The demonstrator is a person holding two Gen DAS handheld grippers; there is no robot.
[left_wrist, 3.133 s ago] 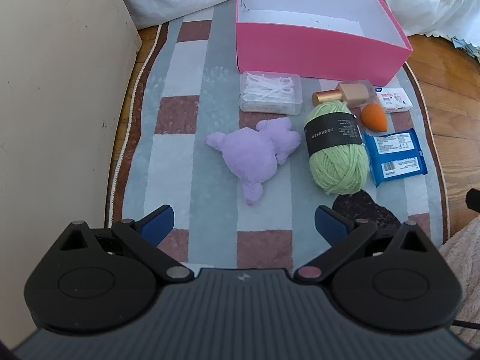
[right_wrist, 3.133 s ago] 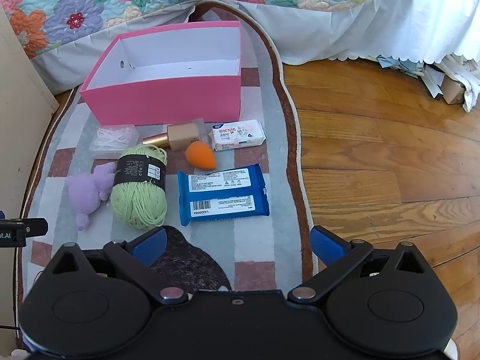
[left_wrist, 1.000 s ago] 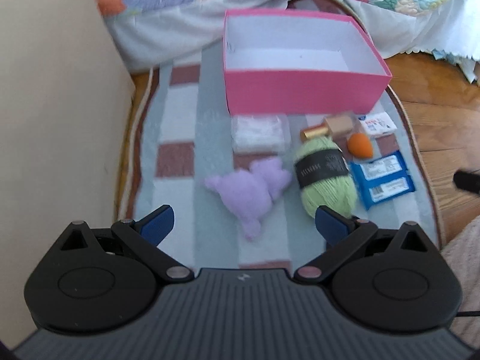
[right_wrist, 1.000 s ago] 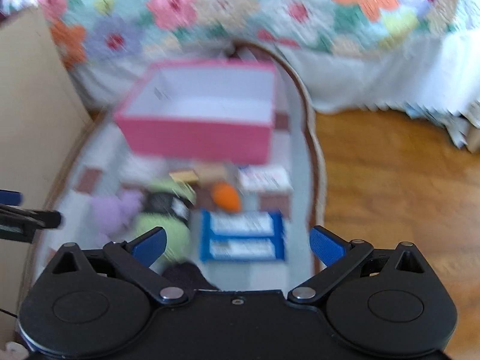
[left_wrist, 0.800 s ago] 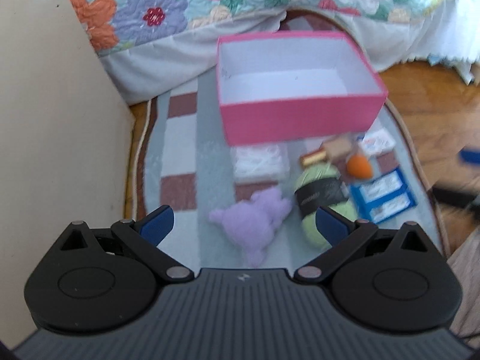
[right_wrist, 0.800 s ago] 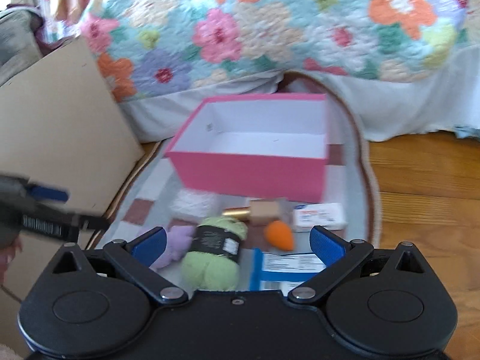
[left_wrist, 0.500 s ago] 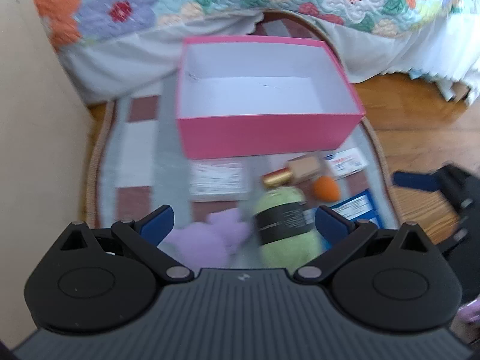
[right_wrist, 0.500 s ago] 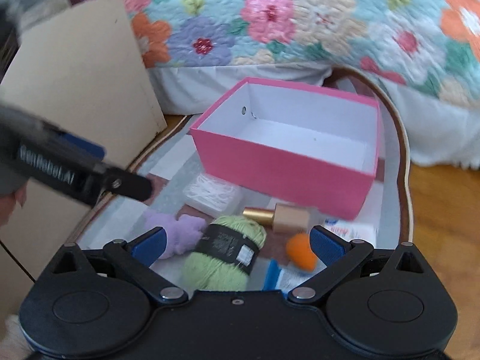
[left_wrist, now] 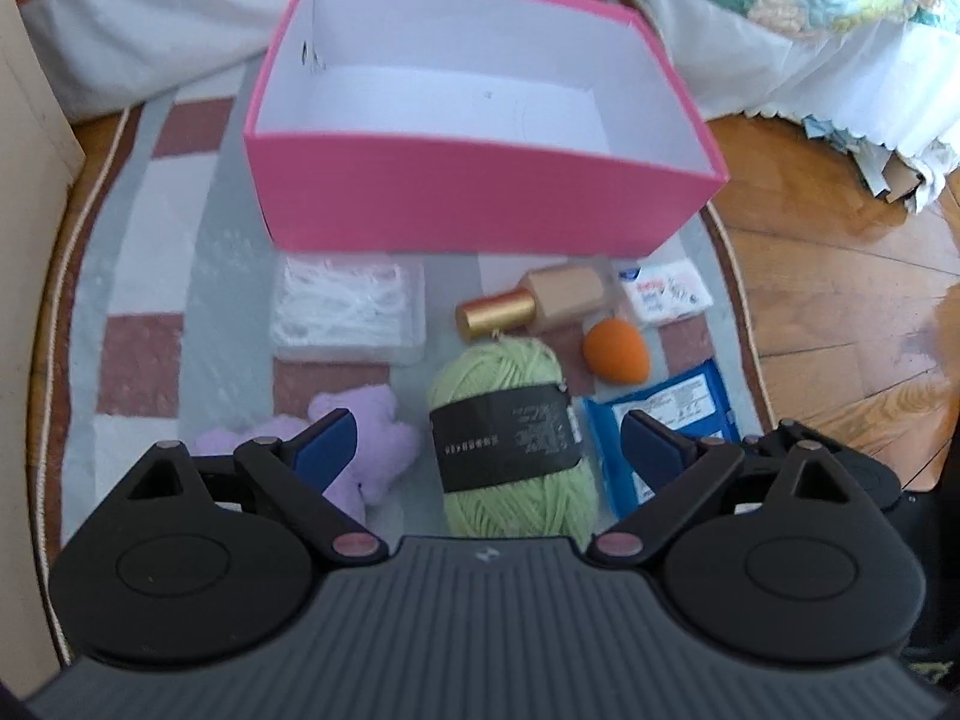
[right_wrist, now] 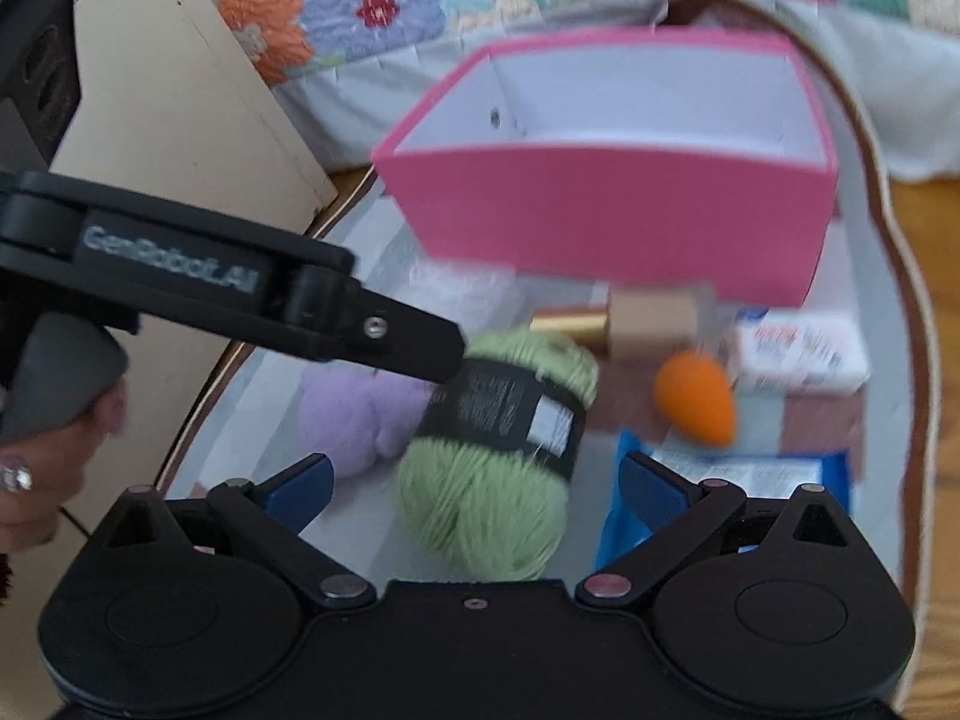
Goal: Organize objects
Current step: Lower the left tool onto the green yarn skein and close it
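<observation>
Green yarn: a ball of green yarn (left_wrist: 510,438) with a black paper band lies on the rug (left_wrist: 150,240), toward its near edge, between a purple plush toy (left_wrist: 372,456) and a blue wipes packet (left_wrist: 666,420).
Goal container: the pink box (left_wrist: 480,192) stands empty at the rug's far edge, by the bed skirt, well apart from the yarn.
Left gripper: the left gripper (left_wrist: 486,444) has its jaws wide but closing, straddling the yarn from above; the pads do not press on it yet.
Right gripper: the right gripper (right_wrist: 474,480) is spread open and empty, aimed at the same yarn ball.
Neighbours: a gold-capped bottle (left_wrist: 534,306) touches the yarn's far end; an orange sponge (left_wrist: 618,351) and a white tissue pack (left_wrist: 666,288) lie toward the right edge, and a clear box of white picks (left_wrist: 348,312) sits left of the bottle.
Risk, crowding: both tools converge on one ball, so they may well collide.
Risk, grip: soft yarn may squash and slip out, or a strand may snag on a finger.
Risk, neighbours: the left finger hangs over the plush and could pinch it too; the right one could catch the wipes packet.
</observation>
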